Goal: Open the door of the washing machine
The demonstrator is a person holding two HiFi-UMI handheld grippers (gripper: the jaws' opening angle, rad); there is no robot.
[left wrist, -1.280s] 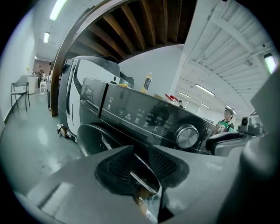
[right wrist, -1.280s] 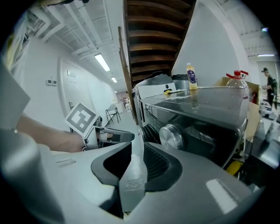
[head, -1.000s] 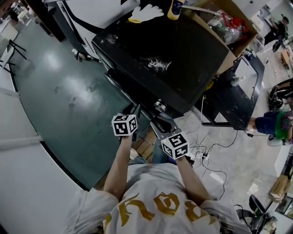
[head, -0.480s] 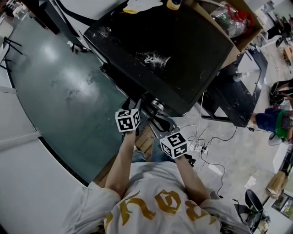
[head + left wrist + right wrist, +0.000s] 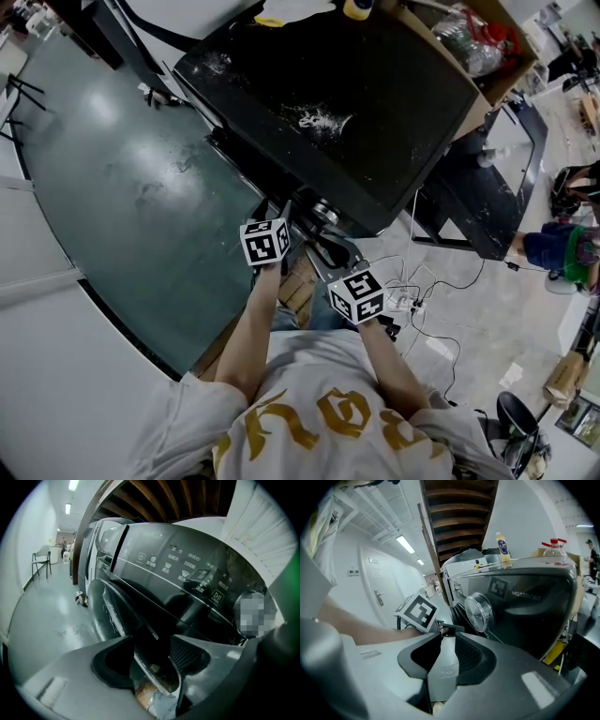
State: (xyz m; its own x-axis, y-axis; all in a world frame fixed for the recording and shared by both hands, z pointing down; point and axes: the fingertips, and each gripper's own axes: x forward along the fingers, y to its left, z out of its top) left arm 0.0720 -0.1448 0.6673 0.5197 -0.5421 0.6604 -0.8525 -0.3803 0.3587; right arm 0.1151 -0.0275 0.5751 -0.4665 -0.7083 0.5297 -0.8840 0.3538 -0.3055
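Edgewise, the door [image 5: 157, 674] slants up-left between left gripper [image 5: 152, 641] fingers [image 5: 190, 654].

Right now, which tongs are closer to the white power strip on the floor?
Right. In the head view the right tongs hang just left of the power strip, above it. The left tongs are farther left, at the washing machine's front.

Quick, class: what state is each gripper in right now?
Left gripper: open, jaws astride the door edge.
Right gripper: shut on a grey bar.
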